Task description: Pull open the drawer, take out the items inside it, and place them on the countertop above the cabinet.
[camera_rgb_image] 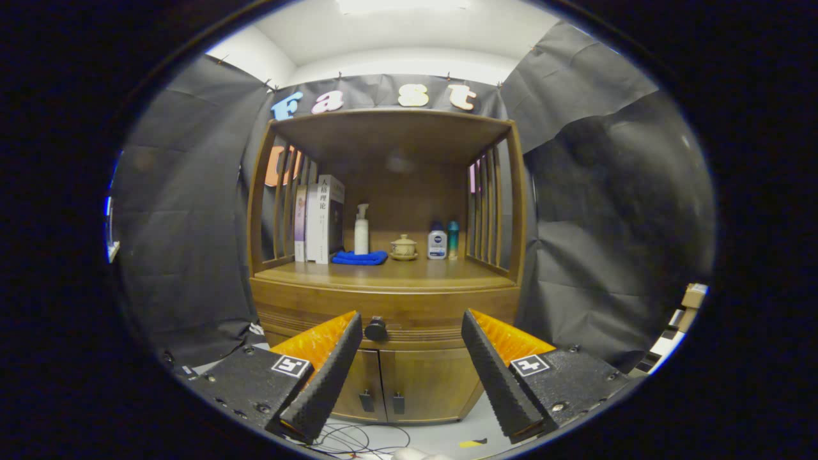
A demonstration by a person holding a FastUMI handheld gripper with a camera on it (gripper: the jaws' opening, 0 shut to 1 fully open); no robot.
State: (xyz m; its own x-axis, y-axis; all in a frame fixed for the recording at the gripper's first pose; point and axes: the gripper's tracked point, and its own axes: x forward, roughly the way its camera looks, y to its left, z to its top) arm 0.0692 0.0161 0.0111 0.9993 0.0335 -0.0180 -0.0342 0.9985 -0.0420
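Gaping wide, the gripper (409, 326) holds nothing; its jaws stand well apart w/ the cabinet front showing between them. Dark round drawer knob (376, 328) sits just beside the left jaw's tip, inside the gap, not touched. Drawer (409, 313) is shut, flush w/ the front of the wooden cabinet (390, 377); items inside can't be seen. Below the drawer, two cabinet doors w/ small dark pulls (381, 402) near the middle seam, both closed.

Above the drawer, the bench (409, 271) is the cabinet's top, under a slatted wooden hutch. At the far side of the bench, left to right: upright books (319, 220), white pump bottle (362, 230) behind a folded blue cloth (360, 257), small lidded cup on a saucer (403, 246), white-and-blue bottle (437, 241), teal bottle (452, 239) just beside it. Near part of the bench is bare.

On the floor near the cabinet base: loose thin cables (358, 437) and a small yellow-black strip (473, 442). Black cloth hangs on both sides and behind.
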